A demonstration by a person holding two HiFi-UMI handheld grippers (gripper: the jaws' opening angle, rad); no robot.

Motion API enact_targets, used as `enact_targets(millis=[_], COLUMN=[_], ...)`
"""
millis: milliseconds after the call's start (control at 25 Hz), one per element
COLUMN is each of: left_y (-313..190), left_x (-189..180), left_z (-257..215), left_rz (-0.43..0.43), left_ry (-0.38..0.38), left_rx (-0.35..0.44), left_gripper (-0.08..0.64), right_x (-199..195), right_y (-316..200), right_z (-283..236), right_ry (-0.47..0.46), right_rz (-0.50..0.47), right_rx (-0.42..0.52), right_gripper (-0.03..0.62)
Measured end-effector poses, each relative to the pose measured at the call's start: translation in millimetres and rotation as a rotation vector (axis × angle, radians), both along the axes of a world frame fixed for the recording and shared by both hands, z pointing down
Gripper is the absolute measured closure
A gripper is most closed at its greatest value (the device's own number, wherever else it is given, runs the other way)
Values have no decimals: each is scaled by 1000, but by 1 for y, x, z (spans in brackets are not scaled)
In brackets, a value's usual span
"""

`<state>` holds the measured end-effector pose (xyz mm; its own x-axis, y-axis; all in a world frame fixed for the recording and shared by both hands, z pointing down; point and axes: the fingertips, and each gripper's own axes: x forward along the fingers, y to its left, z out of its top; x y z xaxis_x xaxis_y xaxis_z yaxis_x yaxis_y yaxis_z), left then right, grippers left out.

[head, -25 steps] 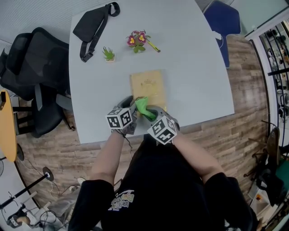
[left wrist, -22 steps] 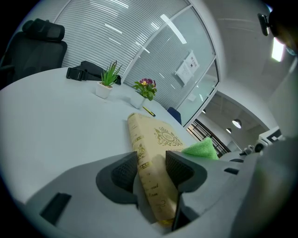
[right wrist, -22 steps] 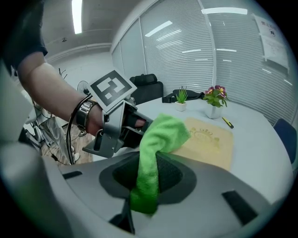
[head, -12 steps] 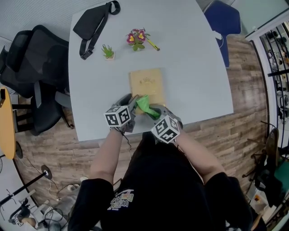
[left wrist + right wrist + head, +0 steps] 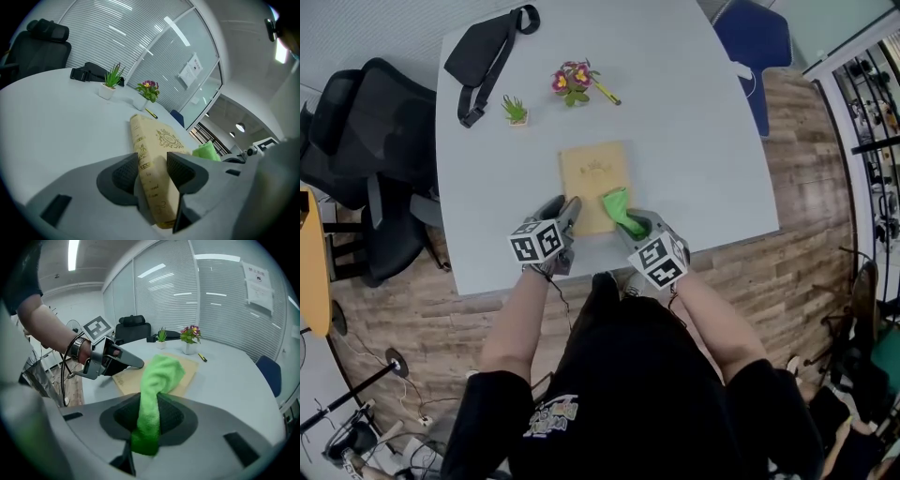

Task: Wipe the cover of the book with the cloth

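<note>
Pale grey tabletop (image 5: pixel 694 141) fills the head view, with wood floor and a black office chair (image 5: pixel 356 141) off to the left. Far back sit a black pouch (image 5: pixel 483 52), a small green plant (image 5: pixel 515 111) and a pot of flowers (image 5: pixel 572 80), all well apart from the action. Up front, the tan book (image 5: pixel 592 173) lies flat near the person's edge. The left tongs (image 5: pixel 565 208) come in at its near left corner, and the right tongs (image 5: pixel 633 225) carry the green cloth (image 5: pixel 617 204) onto the near right part of the cover.

Over to the left gripper view: the jaws are pinching the book at its spine end, gold lettering running between them. It looks a stiff hardback with some weight, so a hold at the corner should be enough to steady it against a sideways rub.

Now the right gripper view: the jaws are clamped on a narrow neck of the cloth, and its loose end billows out onto the cover. It is soft, floppy stuff. I'd say it wipes best pressed low and flat, since the bunched end could just roll.
</note>
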<state>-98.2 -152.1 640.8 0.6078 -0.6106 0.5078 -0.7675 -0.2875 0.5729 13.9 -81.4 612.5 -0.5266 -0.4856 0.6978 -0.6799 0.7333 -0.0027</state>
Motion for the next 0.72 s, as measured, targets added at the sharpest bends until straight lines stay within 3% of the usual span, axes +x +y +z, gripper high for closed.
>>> enact_targets(millis=[480, 720], left_y=[0, -4], left_x=[-3, -14], left_z=[1, -24], left_rz=[-37, -56], left_ry=[8, -19], left_rx=[-39, 27], left_gripper=[370, 437], right_x=[47, 59], right_y=[-20, -41], right_z=[2, -19], right_ry=[34, -49], right_rz=[150, 208], right_rx=[-19, 11], right_gripper=[497, 495])
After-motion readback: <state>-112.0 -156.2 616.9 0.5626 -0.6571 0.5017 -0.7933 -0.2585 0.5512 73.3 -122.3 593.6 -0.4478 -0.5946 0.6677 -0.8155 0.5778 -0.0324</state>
